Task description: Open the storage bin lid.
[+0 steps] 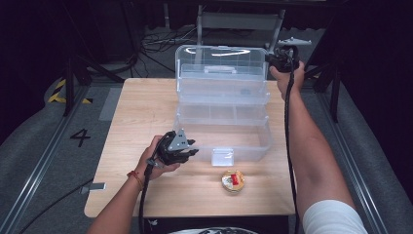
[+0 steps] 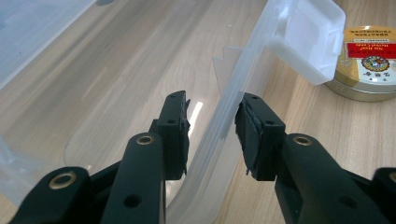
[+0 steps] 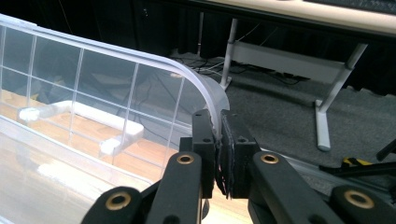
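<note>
A clear plastic toolbox [image 1: 263,141] stands open on the wooden table [image 1: 141,112], its lid [image 1: 221,58] raised upright at the back. My left gripper [image 1: 191,148] is at the box's front left; its jaws are closed on the front wall [image 2: 219,135], which runs slantwise between the pads. At the back right, my right gripper [image 1: 271,57] is shut on the lid's curved top corner [image 3: 215,100]. A white latch flap [image 1: 222,157] [image 2: 308,37] hangs on the front wall. A round gold tin [image 1: 233,180] [image 2: 369,60] with a red label lies in front of the box.
A fold-out tray [image 1: 221,114] sits across the box's upper tier. The lid's white handle [image 3: 84,114] faces inward. Behind the table are a grey metal frame [image 3: 285,60], cables and dark floor. The table's front edge [image 1: 195,212] lies close behind the tin.
</note>
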{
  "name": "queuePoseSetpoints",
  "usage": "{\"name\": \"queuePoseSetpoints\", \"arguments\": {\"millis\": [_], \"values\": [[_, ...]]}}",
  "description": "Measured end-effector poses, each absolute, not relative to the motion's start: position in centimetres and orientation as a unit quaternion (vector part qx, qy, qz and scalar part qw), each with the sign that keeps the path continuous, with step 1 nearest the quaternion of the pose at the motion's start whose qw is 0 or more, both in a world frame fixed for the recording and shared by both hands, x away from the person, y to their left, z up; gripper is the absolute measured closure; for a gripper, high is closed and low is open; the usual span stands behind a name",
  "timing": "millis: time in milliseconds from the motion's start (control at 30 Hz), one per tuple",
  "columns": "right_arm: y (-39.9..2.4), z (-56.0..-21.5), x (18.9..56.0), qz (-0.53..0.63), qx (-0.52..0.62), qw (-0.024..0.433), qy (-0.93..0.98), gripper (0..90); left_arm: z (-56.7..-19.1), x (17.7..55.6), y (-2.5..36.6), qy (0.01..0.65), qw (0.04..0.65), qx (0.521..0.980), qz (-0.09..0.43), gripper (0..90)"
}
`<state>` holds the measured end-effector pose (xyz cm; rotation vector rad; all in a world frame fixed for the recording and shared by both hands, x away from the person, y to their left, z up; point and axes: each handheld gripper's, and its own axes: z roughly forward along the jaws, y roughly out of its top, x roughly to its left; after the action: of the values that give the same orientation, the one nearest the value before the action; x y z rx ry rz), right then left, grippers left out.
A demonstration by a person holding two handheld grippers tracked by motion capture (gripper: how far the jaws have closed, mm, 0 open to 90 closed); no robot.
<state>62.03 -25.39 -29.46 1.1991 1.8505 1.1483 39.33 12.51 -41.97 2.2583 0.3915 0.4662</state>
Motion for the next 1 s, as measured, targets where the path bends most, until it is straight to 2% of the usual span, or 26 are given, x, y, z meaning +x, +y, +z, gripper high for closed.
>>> {"name": "queuePoseSetpoints", "arguments": {"millis": [1000], "values": [[-24.8, -31.0, 65.4, 0.405, 0.477, 0.304, 0.719, 84.9, -42.0, 39.4, 12.5, 0.15, 0.393, 0.889, 0.182, 64.6]]}}
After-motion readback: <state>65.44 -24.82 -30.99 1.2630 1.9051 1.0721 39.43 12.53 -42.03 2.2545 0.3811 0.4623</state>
